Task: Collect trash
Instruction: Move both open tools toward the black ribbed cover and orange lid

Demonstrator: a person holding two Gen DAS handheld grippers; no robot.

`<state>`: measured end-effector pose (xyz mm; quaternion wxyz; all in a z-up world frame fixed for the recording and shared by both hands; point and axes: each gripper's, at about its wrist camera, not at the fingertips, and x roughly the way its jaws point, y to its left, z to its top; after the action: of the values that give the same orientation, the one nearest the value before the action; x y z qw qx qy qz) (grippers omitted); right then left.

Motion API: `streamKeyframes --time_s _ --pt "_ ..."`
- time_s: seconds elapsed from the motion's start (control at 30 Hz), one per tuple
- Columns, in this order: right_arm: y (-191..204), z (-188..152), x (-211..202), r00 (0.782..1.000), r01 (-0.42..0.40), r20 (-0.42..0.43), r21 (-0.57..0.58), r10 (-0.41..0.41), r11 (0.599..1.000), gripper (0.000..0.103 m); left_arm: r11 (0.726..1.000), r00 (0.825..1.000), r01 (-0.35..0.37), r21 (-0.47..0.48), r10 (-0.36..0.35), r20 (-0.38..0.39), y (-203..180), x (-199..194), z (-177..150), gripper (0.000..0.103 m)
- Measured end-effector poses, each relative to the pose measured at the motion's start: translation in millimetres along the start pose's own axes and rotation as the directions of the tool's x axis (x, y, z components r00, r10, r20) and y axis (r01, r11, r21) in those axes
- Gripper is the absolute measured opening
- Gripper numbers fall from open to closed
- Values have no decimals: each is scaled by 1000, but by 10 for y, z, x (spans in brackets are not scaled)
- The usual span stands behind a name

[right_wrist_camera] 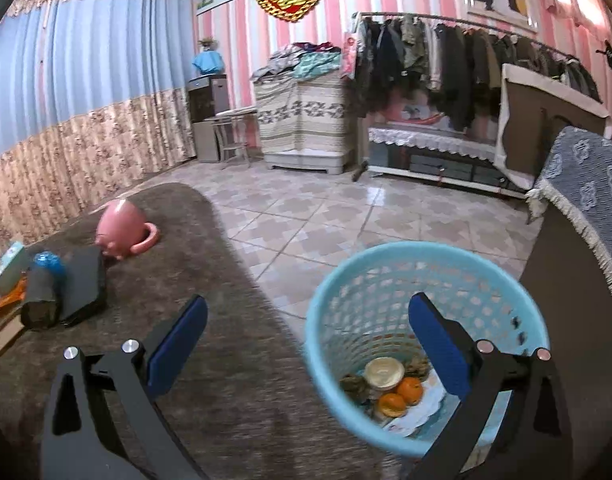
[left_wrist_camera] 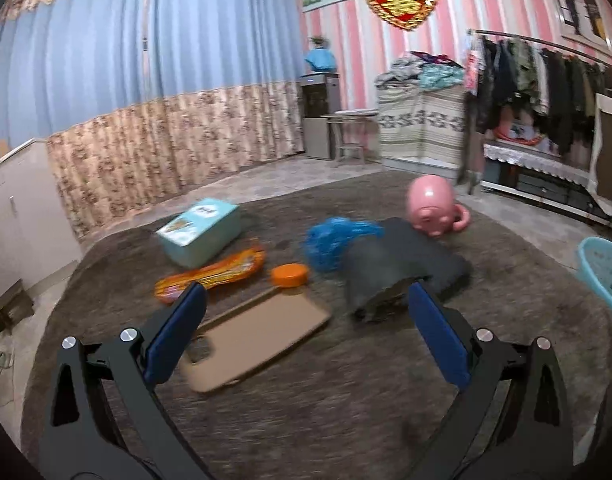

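1. Both tools are empty. The left gripper (left_wrist_camera: 306, 320) hangs over the rug (left_wrist_camera: 345, 400) with its jaws spread wide, and the right gripper (right_wrist_camera: 309, 332) is spread just as wide, one finger over the rug edge and the other over the basket (right_wrist_camera: 333, 280).
2. The trash lies in a cluster on the rug ahead of the left gripper: a flat cardboard sheet (left_wrist_camera: 262, 336) nearest, an orange lid (left_wrist_camera: 290, 275) just beyond it, an orange wrapper (left_wrist_camera: 210, 276), a teal box (left_wrist_camera: 202, 232) and a crumpled blue bag (left_wrist_camera: 333, 242). The basket stands on the tile at the rug's right edge, well apart from the pile, with two oranges (right_wrist_camera: 401, 396) and a cup (right_wrist_camera: 384, 373) already at the bottom.
3. The cardboard is the likeliest trouble: it lies flat on soft pile, so the pads may slide over it or pinch carpet instead.
4. The dark bundle (left_wrist_camera: 401, 268) touches the blue bag (I cannot tell if it is rubbish), so a careless close could drag both.
5. The pink pig (left_wrist_camera: 429, 204) looks like a toy, not trash; grabbing it would be a sorting mistake.
6. The basket is light and open-weave; a bump from the right finger could tip it and spill the oranges.
7. The left view is blurred, so aim may be off.
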<state>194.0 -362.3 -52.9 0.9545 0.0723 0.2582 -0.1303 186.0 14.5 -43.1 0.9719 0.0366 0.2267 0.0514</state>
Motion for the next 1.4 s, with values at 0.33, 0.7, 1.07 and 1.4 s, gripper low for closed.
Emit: streamKeyframes --time_s 0.33,0.7,1.07,1.4 --pt "426 -60 28 999 -35 -28 -46 34 998 98 997 998 -62 -34 63 12 513 28 -83 97" --pt "844 -17 -40 988 -153 6 -122 155 981 99 985 990 -138 -102 138 -11 938 252 -138 97" --pt "1519 46 50 977 -212 -54 -267 205 940 99 970 982 -189 -155 183 -48 1188 347 -214 98" --pt "2326 -22 132 933 -358 -108 -369 344 858 99 956 977 -209 -208 194 -89 1503 409 -258 98"
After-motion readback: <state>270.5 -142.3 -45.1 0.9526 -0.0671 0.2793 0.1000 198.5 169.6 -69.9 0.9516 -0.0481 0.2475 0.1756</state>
